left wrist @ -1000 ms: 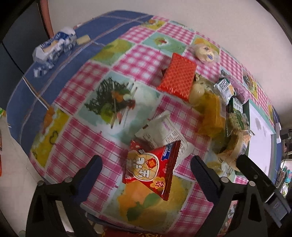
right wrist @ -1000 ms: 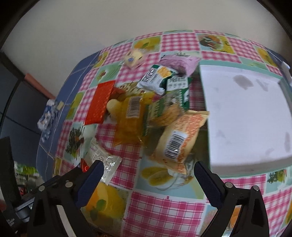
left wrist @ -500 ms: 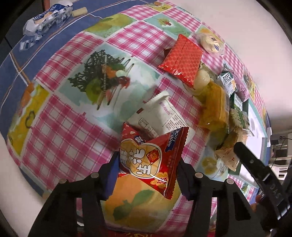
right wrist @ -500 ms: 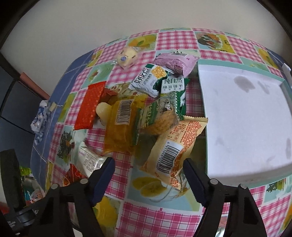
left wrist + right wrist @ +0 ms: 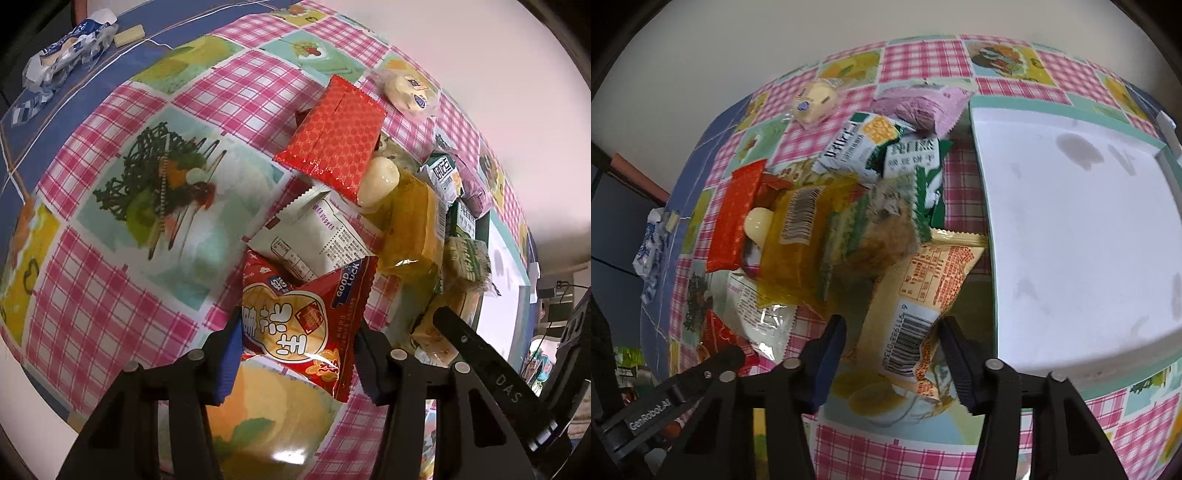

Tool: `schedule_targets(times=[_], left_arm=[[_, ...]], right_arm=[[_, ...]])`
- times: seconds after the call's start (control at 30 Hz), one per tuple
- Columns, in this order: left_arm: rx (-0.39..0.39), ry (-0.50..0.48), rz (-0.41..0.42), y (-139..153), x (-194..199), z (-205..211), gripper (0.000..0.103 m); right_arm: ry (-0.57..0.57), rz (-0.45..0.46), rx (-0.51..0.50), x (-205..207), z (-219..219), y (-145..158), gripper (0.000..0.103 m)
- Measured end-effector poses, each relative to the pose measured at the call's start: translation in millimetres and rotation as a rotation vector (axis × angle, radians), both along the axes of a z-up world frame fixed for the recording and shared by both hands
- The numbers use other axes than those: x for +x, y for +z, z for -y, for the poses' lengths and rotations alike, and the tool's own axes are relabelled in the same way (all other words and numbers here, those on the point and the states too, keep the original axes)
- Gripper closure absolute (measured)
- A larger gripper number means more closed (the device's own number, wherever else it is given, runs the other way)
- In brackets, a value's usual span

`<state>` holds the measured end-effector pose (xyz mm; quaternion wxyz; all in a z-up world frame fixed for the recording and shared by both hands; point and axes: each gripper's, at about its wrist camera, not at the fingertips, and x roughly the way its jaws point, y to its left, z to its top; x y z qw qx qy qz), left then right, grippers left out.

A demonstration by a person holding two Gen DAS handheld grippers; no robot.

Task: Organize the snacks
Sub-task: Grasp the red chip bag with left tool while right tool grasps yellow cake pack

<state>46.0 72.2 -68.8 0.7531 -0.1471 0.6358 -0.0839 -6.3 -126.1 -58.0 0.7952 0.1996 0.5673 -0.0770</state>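
Pinching the red snack packet (image 5: 303,325), the left gripper (image 5: 295,354) has its fingers (image 5: 227,362) pressed on both sides after closing in. Right gripper (image 5: 892,362) has also just been closing, fingers (image 5: 956,365) astride the orange barcode packet (image 5: 923,302), prob. gripping it, tho contact is hard to read. Rel. to the white tray (image 5: 1071,229): orange packet lies just beside its near-left edge on the checkered surface (image 5: 110,295), the snack pile (image 5: 849,206) further left, red packet beyond that.
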Motion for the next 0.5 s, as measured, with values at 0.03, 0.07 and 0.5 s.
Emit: schedule_targets(times=[0.03,0.07,0.5], left_arm=[[0.002,-0.001,0.002,0.7,-1.4,-0.2,0.048],[0.005,-0.001,0.004,2.5,-2.4,-0.7,0.048],[0.017,-0.001,0.122,66.3,-30.4,-2.3,0.050]], right_arm=[[-0.002,-0.003,0.001,0.3,0.5,-1.2,0.054],[-0.014,-0.007,0.000,-0.2,2.5,-2.0,0.056],[-0.036,0.082,0.057,-17.8,12.2,26.7,0.069]])
